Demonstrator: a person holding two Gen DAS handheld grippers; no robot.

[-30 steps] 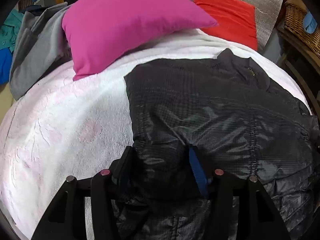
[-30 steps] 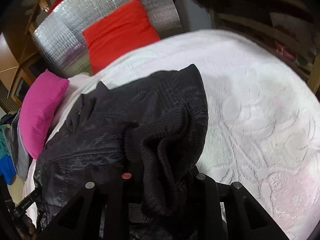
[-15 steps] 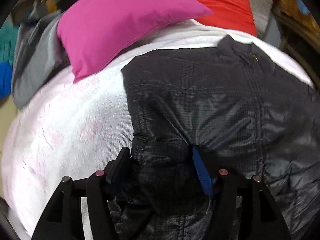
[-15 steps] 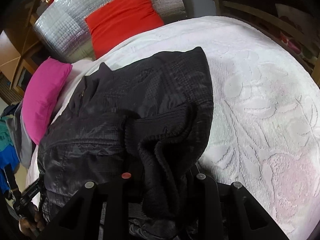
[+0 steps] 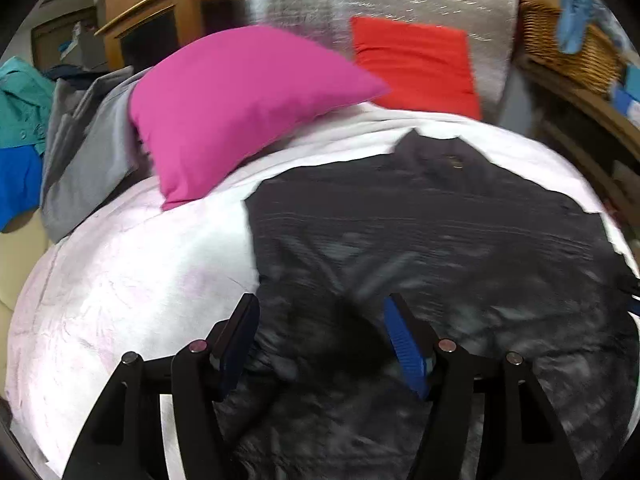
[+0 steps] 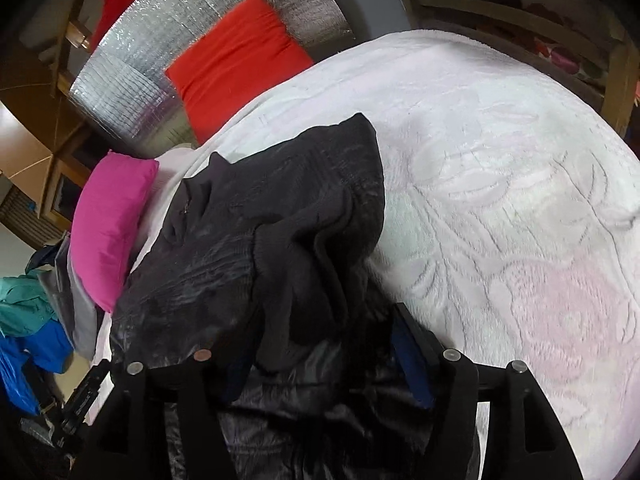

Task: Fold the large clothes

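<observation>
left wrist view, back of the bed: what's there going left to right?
Teal garment → grey garment → pink pillow → red cushion → wicker basket.

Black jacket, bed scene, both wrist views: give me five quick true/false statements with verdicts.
1. The black jacket lies on the white bedspread. True.
2. The pink pillow rests on top of the jacket. False: it lies beside it, apart, on the bedspread.
3. The right gripper has its jaws open, having just been opening, with the jacket's knit hem bunched between them. True.
4. The red cushion leans on a silver foil panel. True.
5. The left gripper is clamped on the pink pillow. False: its jaws stand open over the jacket.
</observation>
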